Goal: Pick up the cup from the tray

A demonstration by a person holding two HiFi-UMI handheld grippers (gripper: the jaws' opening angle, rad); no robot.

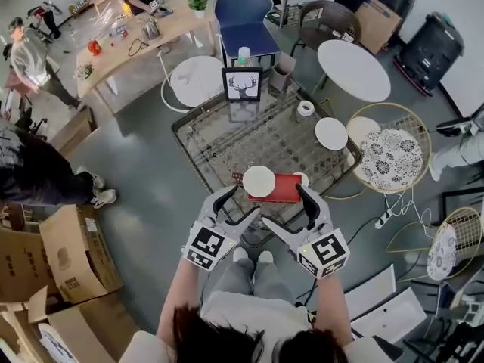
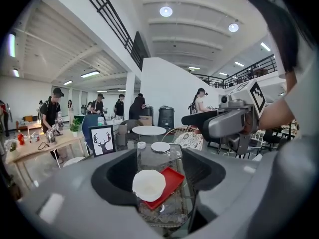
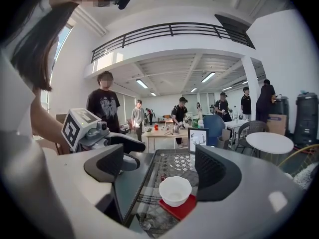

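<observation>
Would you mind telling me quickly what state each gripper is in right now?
Left gripper: open, holding nothing.
Right gripper: open, holding nothing.

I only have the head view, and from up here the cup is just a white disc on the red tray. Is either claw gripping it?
Observer: No. In the right gripper view the right claw is open, and the cup sits ahead of its jaws, untouched.
Operator: And the left?
Observer: The left claw is open too; the cup shows beyond its jaws, no pad on it.
Operator: What shape is the cup from the side?
Observer: A low, wide-mouthed white bowl, upright on the red tray; no handle shows in either gripper view.
</observation>
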